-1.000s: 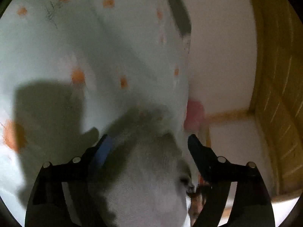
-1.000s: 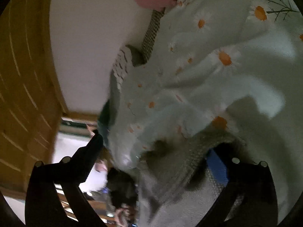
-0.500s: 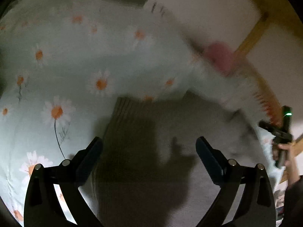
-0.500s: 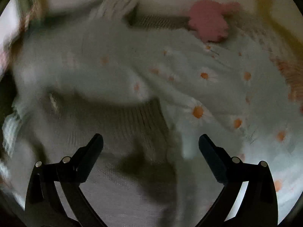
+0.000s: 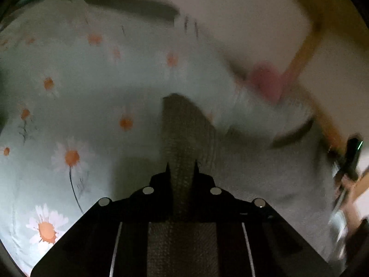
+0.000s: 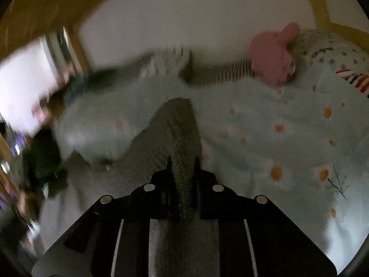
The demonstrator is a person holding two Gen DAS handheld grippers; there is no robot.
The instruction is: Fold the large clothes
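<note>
A grey knitted garment [image 5: 184, 133] lies on a pale bed cover printed with daisies [image 5: 69, 92]. My left gripper [image 5: 181, 168] is shut on the garment's ribbed hem, which rises as a fold between the fingers. In the right wrist view my right gripper [image 6: 183, 164] is shut on another part of the same ribbed hem [image 6: 177, 124], lifted into a ridge above the bed cover [image 6: 276, 138]. The rest of the garment spreads toward the other hand in each view [image 6: 92, 184].
A pink plush toy [image 6: 274, 57] and a striped pillow [image 6: 226, 69] lie at the head of the bed, by a white wall with wooden trim [image 6: 318, 0]. A patterned pillow [image 6: 334, 55] sits far right. A person's hand with a device [image 5: 350, 159] shows at the right edge.
Both grippers were open over the garment half a second ago. They have closed on the ribbed hem and raised it into a fold.
</note>
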